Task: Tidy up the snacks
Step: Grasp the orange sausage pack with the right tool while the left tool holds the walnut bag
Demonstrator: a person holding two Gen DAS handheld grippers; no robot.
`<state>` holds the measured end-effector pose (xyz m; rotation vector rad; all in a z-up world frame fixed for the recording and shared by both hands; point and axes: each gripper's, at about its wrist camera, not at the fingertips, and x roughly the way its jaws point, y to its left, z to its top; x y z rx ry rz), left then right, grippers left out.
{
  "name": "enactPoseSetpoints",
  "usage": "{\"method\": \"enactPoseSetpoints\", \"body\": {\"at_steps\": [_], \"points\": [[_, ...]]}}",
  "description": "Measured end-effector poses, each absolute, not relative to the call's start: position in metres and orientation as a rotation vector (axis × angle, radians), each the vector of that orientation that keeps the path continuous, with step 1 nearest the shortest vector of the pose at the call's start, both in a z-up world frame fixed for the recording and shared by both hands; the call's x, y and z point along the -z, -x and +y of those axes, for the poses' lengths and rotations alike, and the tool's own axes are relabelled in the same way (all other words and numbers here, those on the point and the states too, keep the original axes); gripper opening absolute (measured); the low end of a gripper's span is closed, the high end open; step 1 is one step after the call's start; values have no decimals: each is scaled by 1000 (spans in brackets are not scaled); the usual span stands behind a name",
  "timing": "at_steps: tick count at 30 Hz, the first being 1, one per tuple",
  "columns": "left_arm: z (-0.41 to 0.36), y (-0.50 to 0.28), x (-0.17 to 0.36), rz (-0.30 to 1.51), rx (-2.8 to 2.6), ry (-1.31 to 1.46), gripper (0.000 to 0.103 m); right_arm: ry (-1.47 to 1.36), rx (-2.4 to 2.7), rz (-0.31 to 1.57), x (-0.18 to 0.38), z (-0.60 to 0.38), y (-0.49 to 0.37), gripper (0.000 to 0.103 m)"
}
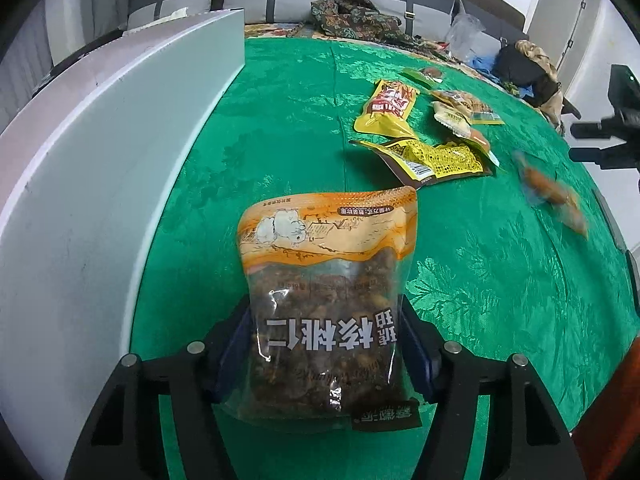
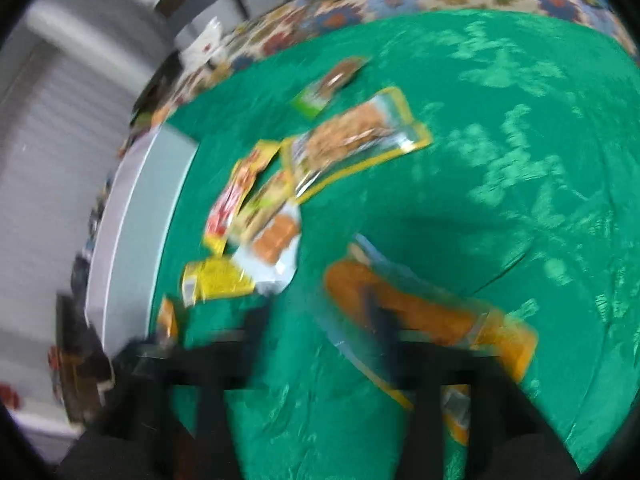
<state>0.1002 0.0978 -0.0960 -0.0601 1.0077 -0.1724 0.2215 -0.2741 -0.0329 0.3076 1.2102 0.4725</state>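
The left gripper (image 1: 326,354) had its jaws clamped on a walnut kernel bag (image 1: 326,300), above the green-clothed bench (image 1: 280,120) beside a white box (image 1: 100,160). The blurred right gripper (image 2: 320,344) sat by an orange packet (image 2: 424,316); whether its jaws gripped, I cannot tell.

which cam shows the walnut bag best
The left wrist view. There the walnut bag fills the centre, sharp, label readable, clamped between the left tongs. The right wrist view is heavily motion-blurred; only an orange sliver at its lower left, beside the white box, may be that bag.
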Motion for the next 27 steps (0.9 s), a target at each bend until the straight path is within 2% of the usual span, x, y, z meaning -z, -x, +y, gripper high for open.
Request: {"method": "enactPoseSetpoints", "body": {"at_steps": [4,8,11,12,13,15,16,18,20,22,23,24,27], "points": [[101,-98,96,999,175,69,66,0,-418,1170,35,-264,-216,70],[103,-95,98,983,178,76,66,366,-555,1222,60,-246,-194,70],[102,-96,98,974,172,77,66,625,-588,1185,85,-222,-175,70],[102,-96,98,973,170,78,67,707,-538,1163,98,-215,-177,76],[102,-96,98,972,170,82,67,671,-531,1121,98,-214,-181,79],[103,-95,98,970,172,89,67,470,-498,1163,102,-219,-207,83],[104,-94,97,968,174,92,67,314,-480,1214,108,-226,-221,88],[104,-94,97,964,172,101,67,202,-374,1180,109,-225,-231,87],[104,-95,97,964,171,105,67,215,-299,1181,111,-211,-233,83],[104,-96,97,970,170,115,67,177,-256,1201,108,-210,-238,72],[105,-95,96,972,171,128,67,164,-241,1202,106,-211,-240,47],[107,-94,95,974,172,144,67,83,-235,1223,103,-219,-245,43],[111,-90,93,974,174,176,67,-115,-254,1250,102,-243,-246,41]]}}
